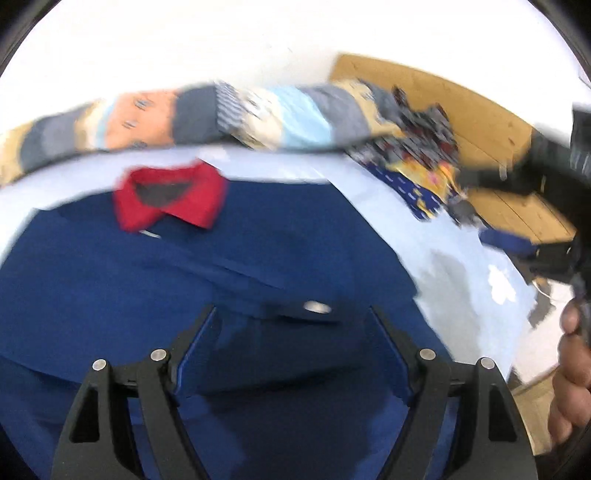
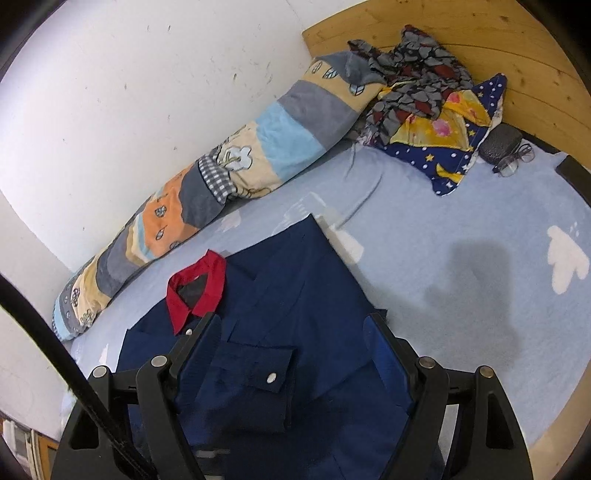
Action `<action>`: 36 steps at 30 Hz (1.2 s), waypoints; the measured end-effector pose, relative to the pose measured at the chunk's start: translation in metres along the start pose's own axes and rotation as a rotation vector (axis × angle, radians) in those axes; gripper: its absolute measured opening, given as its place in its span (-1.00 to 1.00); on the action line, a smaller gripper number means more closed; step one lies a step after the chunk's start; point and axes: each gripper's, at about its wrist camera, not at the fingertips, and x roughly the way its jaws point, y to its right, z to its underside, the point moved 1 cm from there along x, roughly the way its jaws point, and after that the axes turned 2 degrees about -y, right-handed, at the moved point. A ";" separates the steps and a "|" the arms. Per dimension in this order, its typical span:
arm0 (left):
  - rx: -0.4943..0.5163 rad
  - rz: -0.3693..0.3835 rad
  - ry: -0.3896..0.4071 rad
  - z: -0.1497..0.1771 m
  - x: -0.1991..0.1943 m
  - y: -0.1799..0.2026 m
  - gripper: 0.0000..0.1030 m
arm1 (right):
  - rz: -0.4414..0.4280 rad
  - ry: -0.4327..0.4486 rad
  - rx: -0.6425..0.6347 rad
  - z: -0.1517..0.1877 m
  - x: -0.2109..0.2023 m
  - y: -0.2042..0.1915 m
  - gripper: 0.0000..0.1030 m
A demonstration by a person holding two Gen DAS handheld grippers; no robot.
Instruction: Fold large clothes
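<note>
- Shirt, navy w/ red collar, lies flat on bed, front up, collar toward wall side.
- Cuff w/ silver snap folded in across shirt's chest; sleeve lies over the body panel.
- Left claw: jaws wide, nothing pinched; cuff and snap sit on the shirt just ahead of the tips, between them. Pads not pressing fabric. Left view motion-blurred.
- Right claw: jaws wide, empty; hovers over shirt's chest, cuff showing between the fingers. Contact w/ cloth – can't tell.
- Right hand visible at right edge of left view, gripping its dark handle, beside shirt's edge.
- Bed sheet pale blue w/ white cloud shapes; shirt's far corner points toward headboard.
- Bolster, patchwork orange/blue/grey/cream, runs along white wall, just beyond the collar, apart from it.
- Pillow, navy w/ stars and yellow patches, at head end; crumpled grey-red patterned cloth heaped on it, touching bolster's end.
- Dark case and glasses just beside pillow, on sheet near headboard.
- Shadows of claws fall on sheet right of shirt.
- Black strap or cable crosses lower left of right view, close to lens.
</note>
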 end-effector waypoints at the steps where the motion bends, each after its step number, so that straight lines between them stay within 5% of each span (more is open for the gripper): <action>1: -0.015 -0.022 0.011 -0.001 -0.005 -0.013 0.53 | 0.000 -0.012 -0.010 0.001 0.003 -0.002 0.63; 6: -0.232 -0.279 0.006 0.004 -0.033 -0.141 0.53 | -0.038 -0.088 -0.045 0.010 0.020 -0.014 0.63; 9: -0.400 -0.405 -0.087 0.027 -0.030 -0.218 0.52 | -0.037 -0.140 -0.089 0.019 0.034 -0.023 0.63; 12: -0.495 -0.398 -0.184 0.054 -0.014 -0.258 0.45 | -0.045 -0.211 -0.123 0.031 0.052 -0.032 0.61; 15: -0.434 -0.413 -0.191 0.045 -0.016 -0.249 0.46 | -0.067 -0.304 -0.118 0.044 0.071 -0.033 0.54; 21: -0.440 -0.358 -0.002 0.021 -0.042 -0.243 0.50 | -0.089 -0.374 -0.158 0.064 0.090 -0.043 0.47; 25: -0.471 -0.413 -0.148 0.040 -0.011 -0.265 0.50 | -0.106 -0.483 -0.120 0.080 0.113 -0.039 0.40; 28: -0.391 -0.482 -0.157 0.036 -0.017 -0.253 0.50 | -0.061 -0.568 -0.067 0.091 0.132 -0.024 0.35; 32: -0.303 -0.528 -0.033 0.005 -0.046 -0.223 0.50 | -0.046 -0.524 -0.079 0.085 0.118 -0.029 0.35; 36: -0.196 -0.445 -0.007 -0.031 -0.033 -0.185 0.57 | -0.051 -0.408 -0.127 0.071 0.090 -0.043 0.35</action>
